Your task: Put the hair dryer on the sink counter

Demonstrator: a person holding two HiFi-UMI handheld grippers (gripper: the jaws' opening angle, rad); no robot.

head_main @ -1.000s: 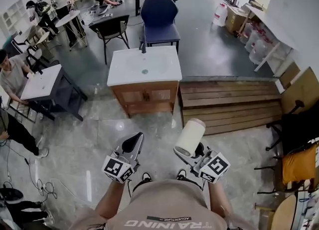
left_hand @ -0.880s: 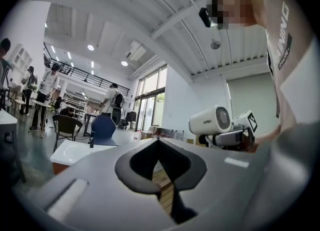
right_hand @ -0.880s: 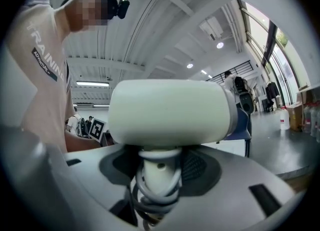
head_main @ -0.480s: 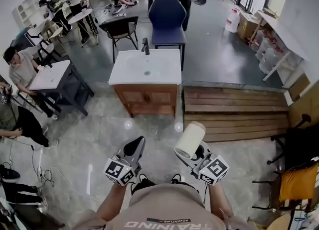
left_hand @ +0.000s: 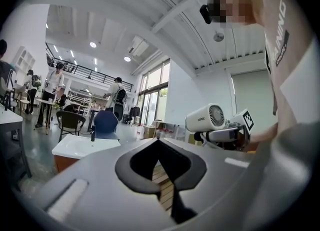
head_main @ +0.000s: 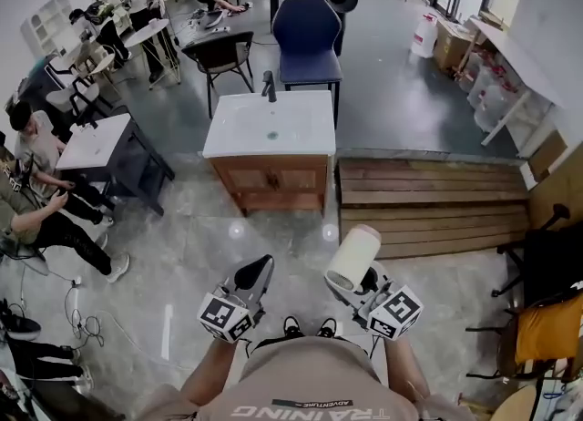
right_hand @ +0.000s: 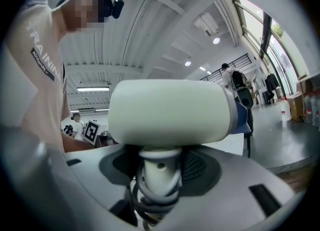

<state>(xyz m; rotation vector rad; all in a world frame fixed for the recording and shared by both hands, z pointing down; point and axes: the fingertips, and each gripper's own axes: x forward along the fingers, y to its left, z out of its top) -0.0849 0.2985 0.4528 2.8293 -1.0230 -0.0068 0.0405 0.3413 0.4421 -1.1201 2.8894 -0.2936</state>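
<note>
A cream hair dryer (head_main: 353,258) stands upright with its handle clamped in my right gripper (head_main: 365,280), barrel pointing forward. In the right gripper view the jaws grip the handle (right_hand: 159,172) with the cord coiled round it, under the barrel (right_hand: 170,112). My left gripper (head_main: 252,275) hangs beside it, shut and empty, its tips touching (left_hand: 158,141). The hair dryer (left_hand: 207,118) also shows in the left gripper view. The sink counter (head_main: 310,123), a white top with a black faucet (head_main: 270,87) on a wooden cabinet, stands some way ahead on the floor.
A slatted wooden platform (head_main: 428,200) lies right of the cabinet. A blue chair (head_main: 307,32) and a black chair (head_main: 221,50) stand behind it. A small white table (head_main: 91,141) and seated people (head_main: 41,219) are at the left, with cables (head_main: 77,319) on the floor.
Both grippers have drifted slightly lower and to the right in the head view, the hair dryer still held. The people at the left have shifted position.
</note>
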